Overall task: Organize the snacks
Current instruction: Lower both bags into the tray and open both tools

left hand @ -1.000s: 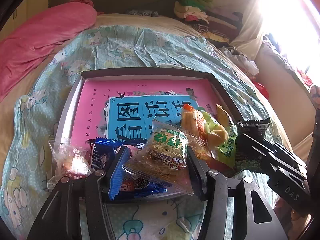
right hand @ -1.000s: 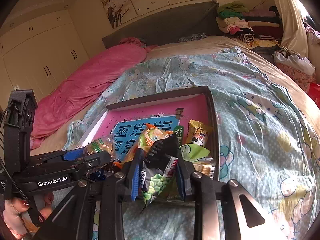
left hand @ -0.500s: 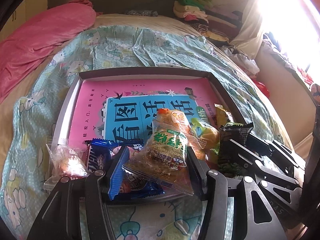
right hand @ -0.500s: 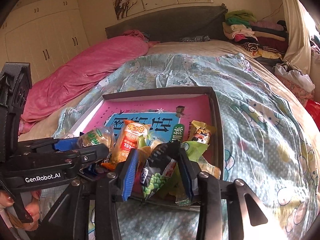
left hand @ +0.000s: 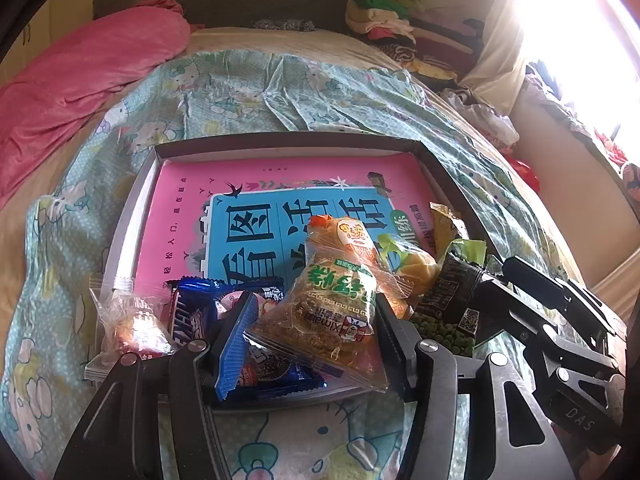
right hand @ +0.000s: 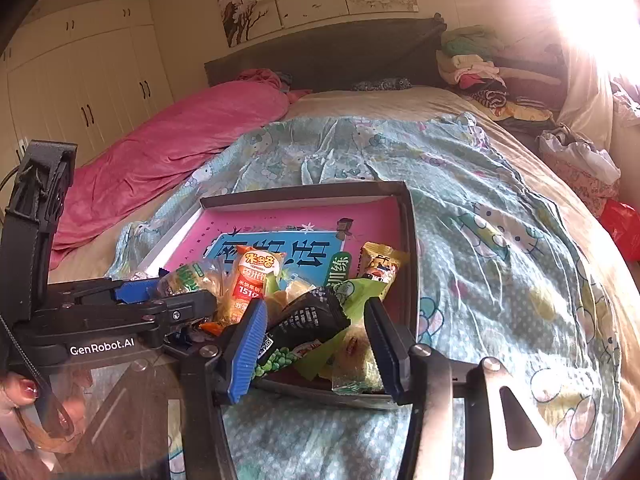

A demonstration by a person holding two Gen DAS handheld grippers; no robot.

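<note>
A shallow dark grey box (left hand: 288,140) lies on the bed with a pink and blue book (left hand: 280,184) inside it. Several snack packets are heaped along its near edge. My left gripper (left hand: 316,340) is shut on a clear packet of brown crisps (left hand: 336,312), held over the near rim. My right gripper (right hand: 314,320) hangs over the box's near right corner (right hand: 412,320), and its jaws are opening. A black packet of green peas (right hand: 308,320) lies between them on the heap, leaning by the blue left pad (right hand: 244,344) and clear of the right one.
In the box lie a blue packet (left hand: 196,312), a clear wrapped sweet (left hand: 132,320), an orange packet (right hand: 256,276), a yellow packet (right hand: 380,264) and a green one (right hand: 360,292). A pink quilt (left hand: 80,76) lies far left, piled clothes (left hand: 392,20) far right. A hand (right hand: 20,392) holds the left gripper.
My right gripper has opened off the pea packet, which has sunk onto the heap in the box's near right corner. My left gripper keeps the crisp packet in the same place.
</note>
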